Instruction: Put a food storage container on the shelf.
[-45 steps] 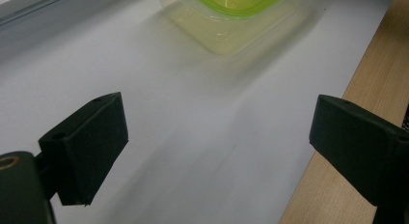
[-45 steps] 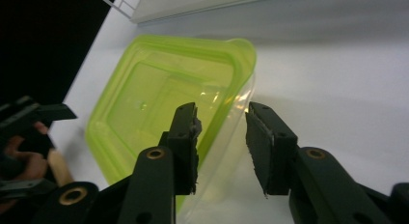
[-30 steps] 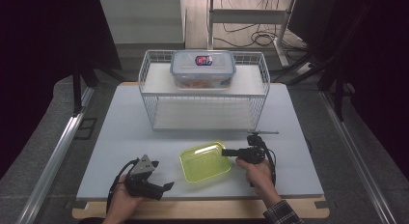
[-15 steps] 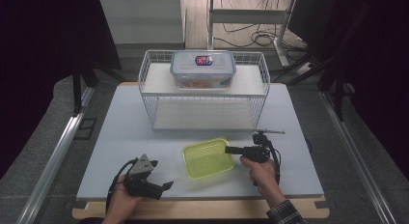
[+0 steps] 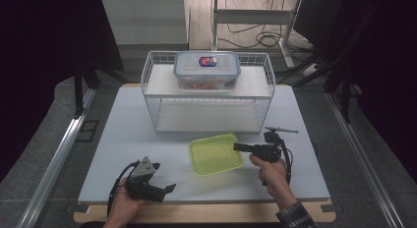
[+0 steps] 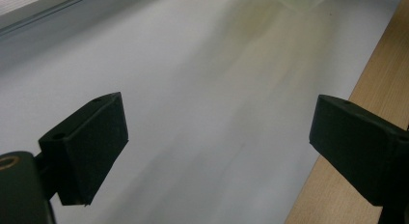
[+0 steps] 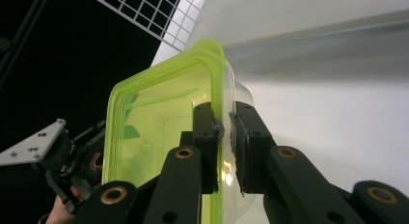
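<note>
I am keeping the right gripper (image 7: 224, 137) clamped on the rim of the green container (image 5: 215, 154), one jaw inside the wall and one outside, as the right gripper view makes plain. In the high view that gripper (image 5: 240, 147) is reaching in from the container's right edge, and the container is now lying flat on the white table (image 5: 128, 134), just in front of the wire rack (image 5: 206, 98). A second ago its near side was tilted up and catching the light; half a second ago it was already settling down. So I am judging that the lowering is done and the container is resting where it should be, between the rack and the table's near edge.

The left gripper (image 5: 162, 188) is idling low at the near left corner, jaws wide apart and holding nothing; its own view is showing the two black pads (image 6: 91, 142) spread over bare table beside the wooden edge strip (image 6: 366, 89). It has not moved across these frames.

Farther out, the lidded clear box (image 5: 206, 70) is sitting on the rack's top shelf, untouched.

What remains, as I am reading it, is to loosen the right grip without dragging the light plastic sideways.
</note>
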Available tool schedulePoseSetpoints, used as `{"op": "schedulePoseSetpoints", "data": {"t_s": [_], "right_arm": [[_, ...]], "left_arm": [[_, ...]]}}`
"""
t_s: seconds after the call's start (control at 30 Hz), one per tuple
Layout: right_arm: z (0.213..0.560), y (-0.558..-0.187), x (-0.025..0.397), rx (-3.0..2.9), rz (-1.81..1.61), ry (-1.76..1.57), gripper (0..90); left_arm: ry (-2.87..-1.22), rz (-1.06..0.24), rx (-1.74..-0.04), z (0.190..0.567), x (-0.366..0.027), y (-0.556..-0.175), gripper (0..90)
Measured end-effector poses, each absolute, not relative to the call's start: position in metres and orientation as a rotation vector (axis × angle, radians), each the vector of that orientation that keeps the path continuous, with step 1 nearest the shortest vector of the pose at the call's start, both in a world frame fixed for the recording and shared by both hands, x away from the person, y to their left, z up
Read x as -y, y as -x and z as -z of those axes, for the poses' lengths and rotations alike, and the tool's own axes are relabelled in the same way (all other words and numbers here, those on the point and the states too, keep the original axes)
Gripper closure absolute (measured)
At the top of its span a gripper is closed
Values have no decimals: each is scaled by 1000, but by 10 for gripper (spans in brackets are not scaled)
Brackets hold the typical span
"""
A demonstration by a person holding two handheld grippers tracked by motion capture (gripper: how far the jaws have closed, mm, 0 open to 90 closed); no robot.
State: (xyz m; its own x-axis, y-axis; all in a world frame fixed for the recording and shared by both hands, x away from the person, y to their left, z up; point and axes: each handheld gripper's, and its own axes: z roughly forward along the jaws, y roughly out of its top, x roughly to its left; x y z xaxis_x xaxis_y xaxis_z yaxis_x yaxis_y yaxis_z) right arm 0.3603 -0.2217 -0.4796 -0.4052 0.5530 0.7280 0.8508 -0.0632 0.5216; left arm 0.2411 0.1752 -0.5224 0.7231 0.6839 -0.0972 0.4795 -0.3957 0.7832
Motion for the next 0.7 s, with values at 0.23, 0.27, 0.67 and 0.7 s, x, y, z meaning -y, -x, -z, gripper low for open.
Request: {"op": "schedulePoseSetpoints", "data": {"t_s": [0.23,0.27,0.67,0.7], "right_arm": [[466,-361,225,1912,1495,1501,808],[464,-362,225,1911,1506,1496,807],[434,-367,227,1885,1573,1480,808],[432,-368,227,1882,1576,1480,808]], "left_arm": [[-2072,-302,-882,522,-176,-241,64],[-2073,-303,-882,522,-176,-241,64],[-2072,-300,-879,523,-175,-241,64],[-2072,-300,-878,523,-175,-241,64]]}}
